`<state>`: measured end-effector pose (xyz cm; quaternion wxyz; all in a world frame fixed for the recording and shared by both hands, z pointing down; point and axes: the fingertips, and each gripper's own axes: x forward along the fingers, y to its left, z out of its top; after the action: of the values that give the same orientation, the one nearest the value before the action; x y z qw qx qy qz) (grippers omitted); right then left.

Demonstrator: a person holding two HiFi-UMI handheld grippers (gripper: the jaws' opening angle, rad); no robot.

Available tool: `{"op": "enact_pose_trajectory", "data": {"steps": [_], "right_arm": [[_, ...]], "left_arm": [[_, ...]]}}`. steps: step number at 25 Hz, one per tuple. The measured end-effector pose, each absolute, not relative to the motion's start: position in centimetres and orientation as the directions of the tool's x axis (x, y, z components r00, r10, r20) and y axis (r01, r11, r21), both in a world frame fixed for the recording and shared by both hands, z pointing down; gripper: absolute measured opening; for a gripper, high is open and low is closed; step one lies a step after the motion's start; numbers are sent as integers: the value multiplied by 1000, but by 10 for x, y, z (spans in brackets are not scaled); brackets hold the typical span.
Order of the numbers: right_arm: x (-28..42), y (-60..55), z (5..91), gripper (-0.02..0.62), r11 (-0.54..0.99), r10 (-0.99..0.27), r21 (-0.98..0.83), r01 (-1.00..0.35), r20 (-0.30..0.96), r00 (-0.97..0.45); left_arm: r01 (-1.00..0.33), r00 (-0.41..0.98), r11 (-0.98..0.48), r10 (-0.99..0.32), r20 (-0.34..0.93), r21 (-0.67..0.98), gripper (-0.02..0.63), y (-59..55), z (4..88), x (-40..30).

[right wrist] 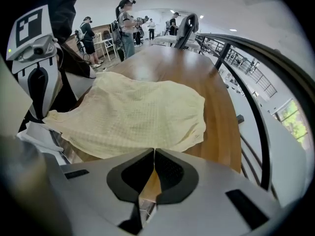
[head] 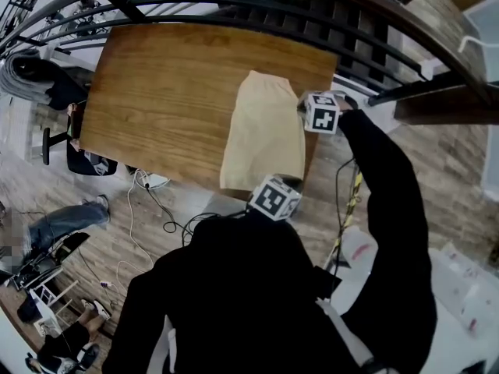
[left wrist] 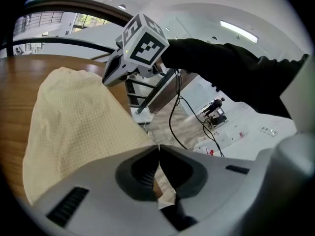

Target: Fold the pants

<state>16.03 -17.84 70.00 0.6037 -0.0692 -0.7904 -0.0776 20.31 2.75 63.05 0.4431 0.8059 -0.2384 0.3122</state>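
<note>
- The pants (head: 263, 131), pale yellow with a fine waffle weave, lie flat on the right part of the wooden desk (head: 164, 92). Their long axis runs from mid-desk down to the near edge, close to the near right corner.
- The gathered waist end points toward the far edge, and the opposite end reaches the near edge.
- The right gripper (right wrist: 154, 152) is clenched, its jaws meeting tip to tip with nothing between them. In its own view the pants' nearest border lies just ahead of the tips, apart from them.
- The right arm, in a black sleeve (head: 390, 209), stretches out from the shoulder over the desk's right edge. It carries that gripper's marker cube (head: 321, 111) beside the pants' right side near the waist end.
- The left gripper (left wrist: 158, 149) is also clenched and empty. It is kept close to the person's body at the desk's near edge, slanted downward.
- Its marker cube (head: 274, 197) sits just off the pants' near right corner.
- In the left gripper view, the pants' cloth lies just left of the closed tips. Whether it touches them I cannot tell.
</note>
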Motion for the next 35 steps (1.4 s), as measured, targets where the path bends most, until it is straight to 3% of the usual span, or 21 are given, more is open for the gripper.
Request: {"op": "enact_pose_trajectory", "data": {"steps": [13, 14, 16, 18, 19, 26, 35], "right_arm": [[172, -168, 719, 11, 998, -37, 52, 45, 958, -285], [173, -168, 718, 18, 998, -46, 56, 24, 955, -294], [177, -163, 717, 73, 999, -44, 42, -15, 950, -308], [179, -155, 713, 153, 998, -23, 4, -56, 944, -330], [178, -152, 710, 161, 997, -13, -15, -78, 937, -348], [176, -169, 674, 161, 941, -98, -89, -327, 852, -514], [164, -228, 671, 161, 737, -301, -196, -647, 762, -573]], "left_arm": [[-649, 664, -515, -25, 747, 560, 12, 45, 673, 217], [-634, 678, -512, -5, 735, 580, 38, 50, 675, 221], [-603, 707, -506, 19, 707, 617, 119, 56, 673, 226], [-577, 733, -509, 21, 680, 638, 142, 58, 667, 225], [-569, 742, -513, 17, 670, 643, 150, 58, 664, 222], [-640, 740, -463, -156, 654, 613, 155, 8, 636, 168], [-795, 603, -375, -403, 689, 476, 155, -124, 618, 50]]}}
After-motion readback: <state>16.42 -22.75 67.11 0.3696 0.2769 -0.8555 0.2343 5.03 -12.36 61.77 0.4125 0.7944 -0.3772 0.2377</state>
